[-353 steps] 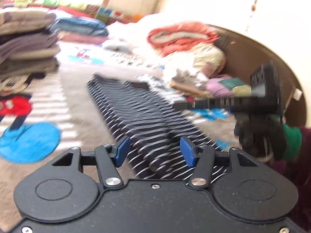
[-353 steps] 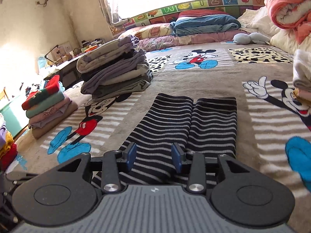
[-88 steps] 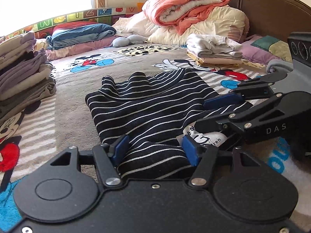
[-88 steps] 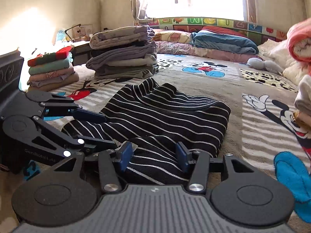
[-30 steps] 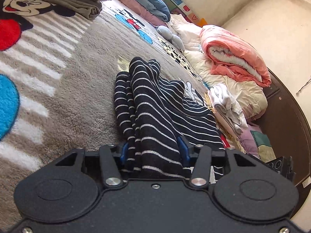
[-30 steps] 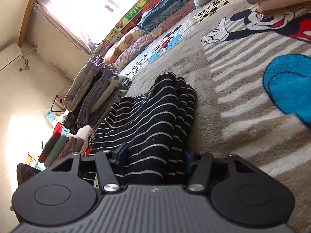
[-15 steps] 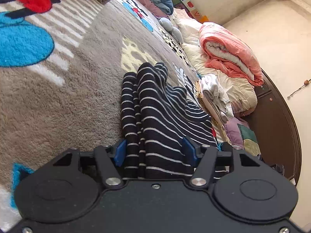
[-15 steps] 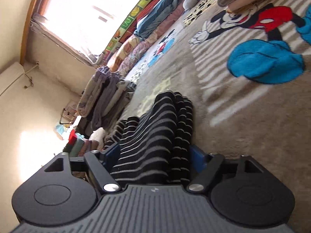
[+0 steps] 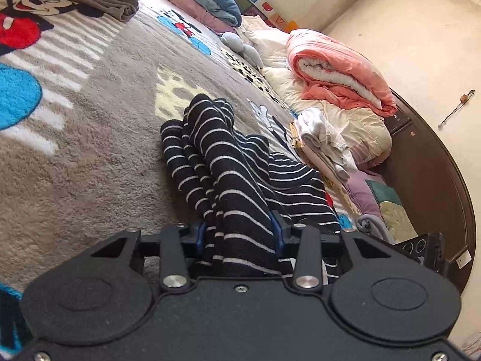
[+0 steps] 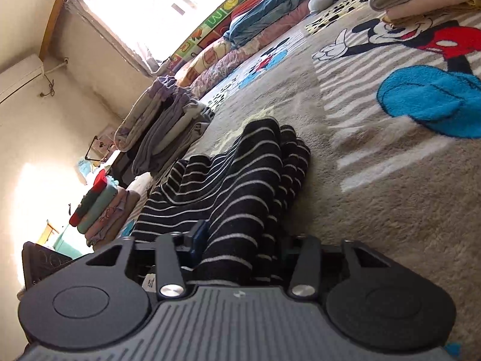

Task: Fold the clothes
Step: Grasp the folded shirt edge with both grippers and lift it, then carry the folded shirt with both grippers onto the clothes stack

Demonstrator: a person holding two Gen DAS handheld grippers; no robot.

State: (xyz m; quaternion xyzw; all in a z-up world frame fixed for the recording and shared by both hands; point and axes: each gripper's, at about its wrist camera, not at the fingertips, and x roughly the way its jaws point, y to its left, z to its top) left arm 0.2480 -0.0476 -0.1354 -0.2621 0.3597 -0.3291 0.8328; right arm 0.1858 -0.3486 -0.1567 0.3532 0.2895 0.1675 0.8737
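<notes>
A folded black garment with thin white stripes (image 9: 222,156) lies bunched on the grey Mickey Mouse blanket (image 9: 90,96). My left gripper (image 9: 239,236) is shut on its near left edge, the cloth thick between the blue pads. In the right wrist view the same striped garment (image 10: 240,174) runs away from my right gripper (image 10: 240,240), which is shut on its near right edge. The right pad there is hidden by cloth. Both grippers are tilted and hold the garment low over the blanket.
A stack of folded grey and purple clothes (image 10: 162,123) sits at the back left. A smaller colourful stack (image 10: 102,210) is beside it. A rolled pink quilt (image 9: 336,72) and white folded clothes (image 9: 321,138) lie by the dark headboard (image 9: 436,180).
Both grippers have stayed shut on the striped garment and tilted further. The views have shifted a little over the blanket, and the garment has bunched up between the two grippers.
</notes>
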